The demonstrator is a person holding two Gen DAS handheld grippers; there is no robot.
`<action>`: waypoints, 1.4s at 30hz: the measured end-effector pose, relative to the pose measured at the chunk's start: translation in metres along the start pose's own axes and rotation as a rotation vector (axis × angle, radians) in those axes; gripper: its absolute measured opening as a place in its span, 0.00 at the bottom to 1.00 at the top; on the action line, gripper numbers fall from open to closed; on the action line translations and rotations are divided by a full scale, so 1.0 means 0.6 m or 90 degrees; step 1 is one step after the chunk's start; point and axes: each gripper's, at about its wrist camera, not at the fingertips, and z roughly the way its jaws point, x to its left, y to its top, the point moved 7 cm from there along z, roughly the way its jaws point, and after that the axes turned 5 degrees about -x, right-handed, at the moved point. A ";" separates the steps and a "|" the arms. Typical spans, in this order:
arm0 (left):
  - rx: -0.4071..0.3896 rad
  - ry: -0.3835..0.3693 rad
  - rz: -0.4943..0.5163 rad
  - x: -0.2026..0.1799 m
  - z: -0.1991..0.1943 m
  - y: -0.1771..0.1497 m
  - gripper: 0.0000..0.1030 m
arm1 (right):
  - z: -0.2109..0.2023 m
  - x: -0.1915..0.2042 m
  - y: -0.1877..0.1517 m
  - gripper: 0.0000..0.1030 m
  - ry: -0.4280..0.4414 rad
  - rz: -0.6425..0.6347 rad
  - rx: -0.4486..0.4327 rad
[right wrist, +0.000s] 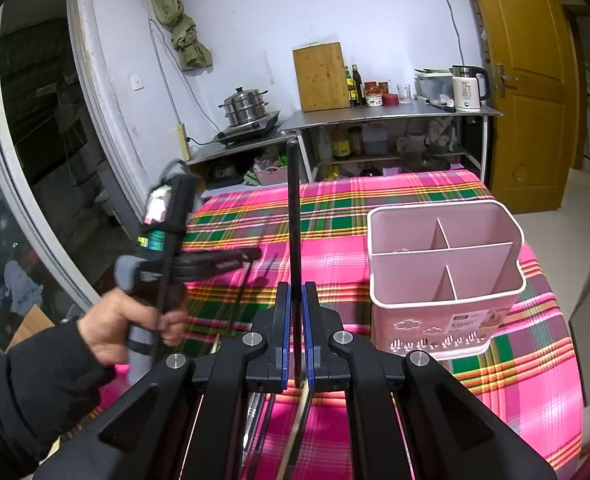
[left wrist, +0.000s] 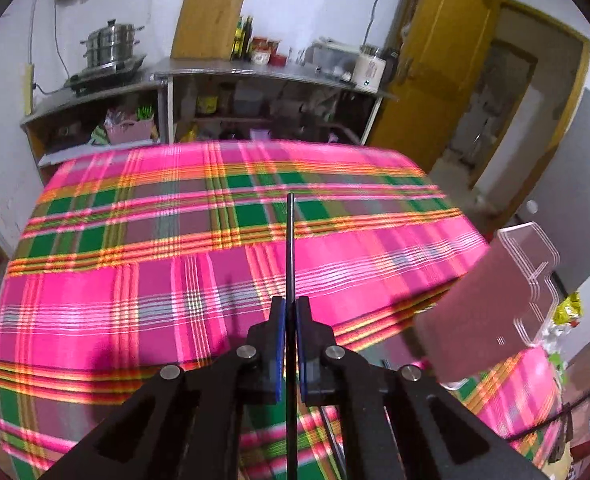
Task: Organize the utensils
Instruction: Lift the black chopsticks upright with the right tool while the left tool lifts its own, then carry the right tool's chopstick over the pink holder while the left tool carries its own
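A table covered by a pink plaid cloth [right wrist: 375, 208] serves as the work surface. On its right side stands a pink divided holder [right wrist: 443, 264], its compartments apparently empty and open upward, likely so utensils can drop in handle-first. The right gripper [right wrist: 296, 320] is clamped on a thin black stick [right wrist: 293, 220], held upright, probably ready for lowering into a slot. The left gripper [left wrist: 291, 340] pinches another thin black stick [left wrist: 290, 248] above the cloth. More utensils lie on the cloth under the right gripper.
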 end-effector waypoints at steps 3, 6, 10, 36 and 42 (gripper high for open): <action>-0.021 -0.012 0.004 -0.008 -0.044 0.008 0.04 | -0.003 0.004 -0.001 0.06 -0.002 0.000 -0.002; -0.040 -0.021 0.004 -0.015 -0.084 0.012 0.04 | -0.006 0.007 0.000 0.06 -0.004 0.000 -0.004; -0.060 -0.033 0.005 -0.018 -0.132 0.016 0.04 | -0.012 0.013 0.003 0.06 -0.007 -0.003 -0.009; -0.112 -0.162 0.018 -0.176 -0.236 0.044 0.04 | -0.088 -0.001 0.044 0.06 -0.037 -0.001 -0.065; -0.130 -0.185 0.029 -0.235 -0.219 0.085 0.04 | -0.118 -0.047 0.065 0.06 -0.064 0.023 -0.087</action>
